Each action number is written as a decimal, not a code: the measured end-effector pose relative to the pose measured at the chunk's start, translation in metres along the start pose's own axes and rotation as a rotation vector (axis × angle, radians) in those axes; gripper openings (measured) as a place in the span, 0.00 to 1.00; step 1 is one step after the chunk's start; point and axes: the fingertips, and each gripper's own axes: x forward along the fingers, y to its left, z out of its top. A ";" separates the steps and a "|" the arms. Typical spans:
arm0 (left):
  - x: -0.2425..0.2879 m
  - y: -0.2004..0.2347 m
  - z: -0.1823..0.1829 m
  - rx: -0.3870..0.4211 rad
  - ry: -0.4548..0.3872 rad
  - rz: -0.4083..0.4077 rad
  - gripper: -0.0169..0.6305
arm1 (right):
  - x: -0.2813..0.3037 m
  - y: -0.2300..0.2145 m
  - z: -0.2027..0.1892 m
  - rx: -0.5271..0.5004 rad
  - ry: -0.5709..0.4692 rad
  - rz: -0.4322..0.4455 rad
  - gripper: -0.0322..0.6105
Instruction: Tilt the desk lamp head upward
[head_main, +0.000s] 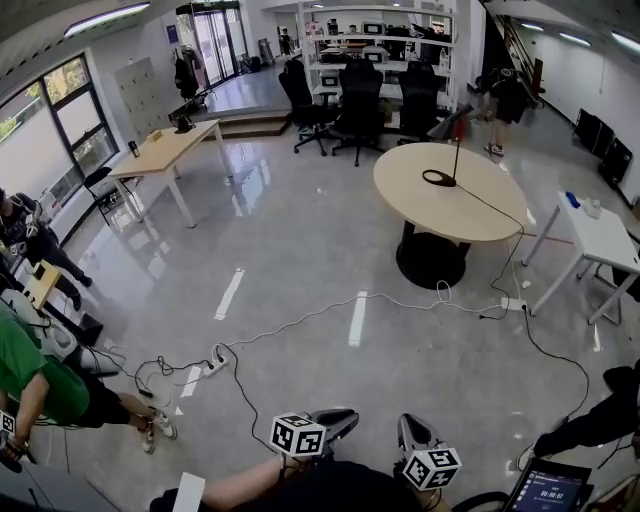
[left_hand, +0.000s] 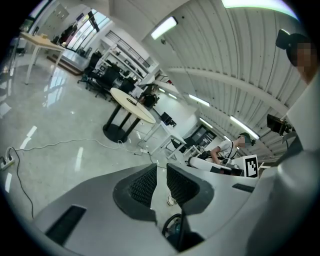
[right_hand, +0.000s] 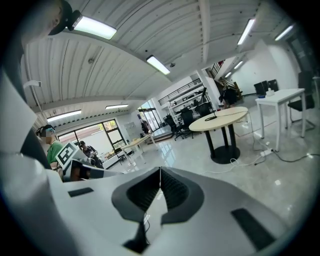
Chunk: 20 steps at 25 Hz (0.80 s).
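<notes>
Black office chairs (head_main: 360, 95) stand behind the round counter (head_main: 480, 205); a long wooden counter (head_main: 165, 150) sits far to its left, a white counter (head_main: 600, 238) just to its right.

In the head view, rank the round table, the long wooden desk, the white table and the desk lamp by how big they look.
1. round table
2. wooden desk and white table: about alike, so unranked
3. desk lamp, smallest by far
</notes>
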 end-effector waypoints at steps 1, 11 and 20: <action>0.001 0.006 0.007 -0.007 0.001 -0.007 0.13 | 0.007 0.001 0.004 -0.003 0.001 -0.008 0.06; -0.011 0.080 0.051 -0.137 -0.046 -0.042 0.13 | 0.083 0.023 0.020 -0.035 0.075 -0.046 0.06; -0.034 0.129 0.067 -0.226 -0.103 -0.028 0.13 | 0.129 0.059 0.024 -0.140 0.145 -0.022 0.06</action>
